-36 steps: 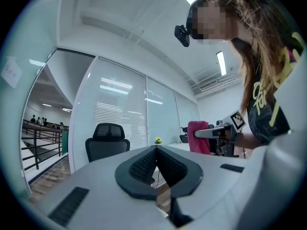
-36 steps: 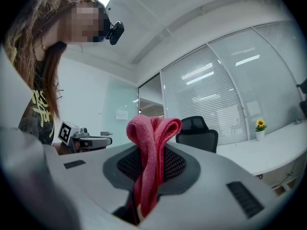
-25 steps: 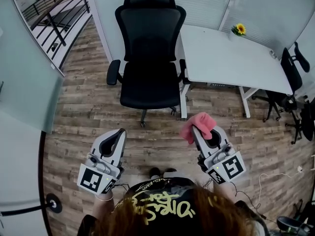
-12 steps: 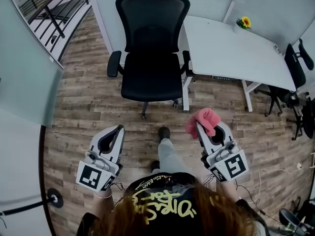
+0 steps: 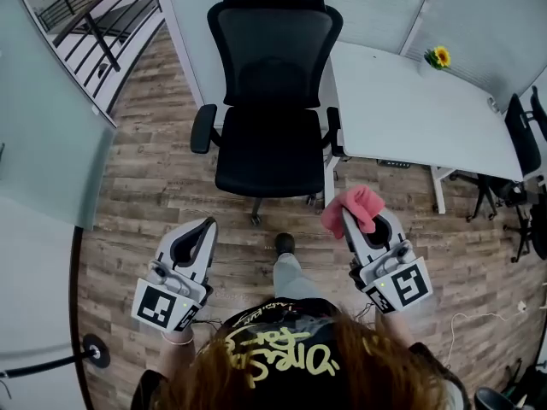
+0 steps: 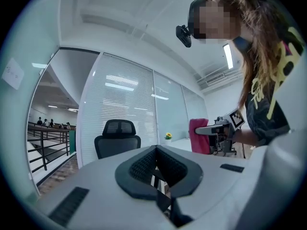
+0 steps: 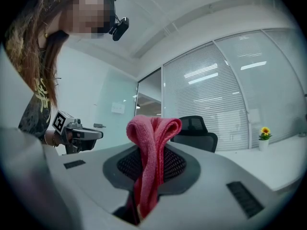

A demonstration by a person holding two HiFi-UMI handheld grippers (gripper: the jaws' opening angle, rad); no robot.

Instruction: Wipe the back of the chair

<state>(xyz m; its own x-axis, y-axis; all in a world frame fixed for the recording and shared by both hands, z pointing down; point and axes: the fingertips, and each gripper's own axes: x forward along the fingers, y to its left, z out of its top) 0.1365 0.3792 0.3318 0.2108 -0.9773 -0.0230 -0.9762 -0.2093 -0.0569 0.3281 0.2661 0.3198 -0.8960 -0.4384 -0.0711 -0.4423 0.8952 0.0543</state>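
Just in front of the black chair [image 5: 273,67], short of its backrest, the right gripper [image 5: 359,227] pinched a soft, light pink cloth [image 5: 352,205] by its folded middle, a sound hold, while the left gripper [image 5: 203,229] kept its fingers closed on nothing.

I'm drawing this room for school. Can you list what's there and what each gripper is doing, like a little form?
chair: black, ahead of the person, seat facing them, left of the desk
cloth: pink, pinched in the right gripper
left gripper: shut, empty
flower: yellow, at the desk's far edge
wiping: not begun, cloth apart from chair
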